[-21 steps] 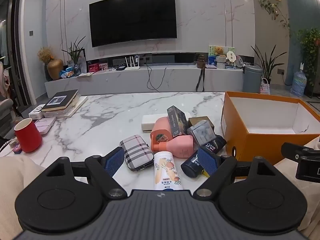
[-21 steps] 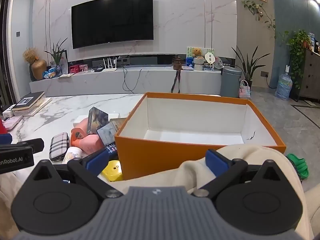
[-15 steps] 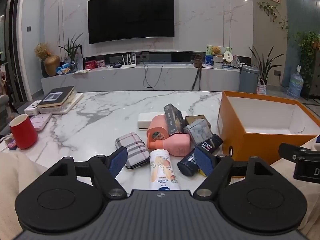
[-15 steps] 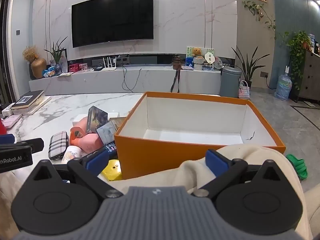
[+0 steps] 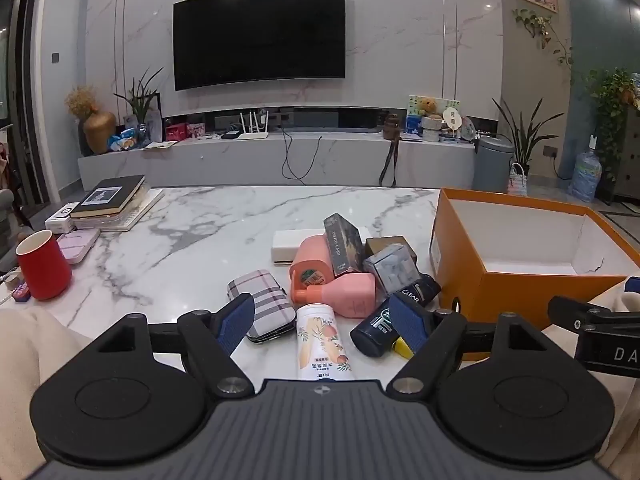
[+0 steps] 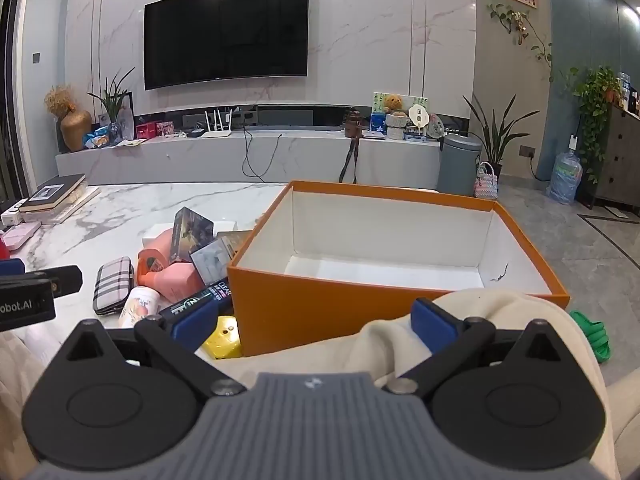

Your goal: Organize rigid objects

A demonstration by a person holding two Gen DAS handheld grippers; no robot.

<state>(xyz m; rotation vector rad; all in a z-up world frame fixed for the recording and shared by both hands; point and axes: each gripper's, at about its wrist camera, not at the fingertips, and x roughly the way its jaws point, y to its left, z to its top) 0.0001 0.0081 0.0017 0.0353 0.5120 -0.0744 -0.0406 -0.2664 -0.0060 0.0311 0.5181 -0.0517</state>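
Note:
A pile of objects lies on the marble table [image 5: 224,236]: a white can with peach print [image 5: 322,340], a plaid case [image 5: 262,306], pink bottles [image 5: 348,298], a dark bottle [image 5: 394,308], a clear box [image 5: 392,268], a dark carton [image 5: 340,244], a yellow object [image 6: 224,338]. An empty orange box [image 5: 476,280] stands to their right; it also shows in the right wrist view [image 6: 312,312]. My left gripper [image 5: 324,322] is open, just before the white can. My right gripper [image 6: 314,322] is open and empty, near the box's front wall, over beige cloth [image 6: 472,320].
A red cup [image 5: 42,270], a pink case [image 5: 78,242] and stacked books [image 5: 114,202] sit at the table's left. A white flat box [image 5: 292,246] lies behind the pile. A TV unit stands beyond the table. A green slipper [image 6: 592,338] lies on the floor at right.
My left gripper has moved slightly forward and to the left over the pile. My right gripper has barely moved. Both stay open.

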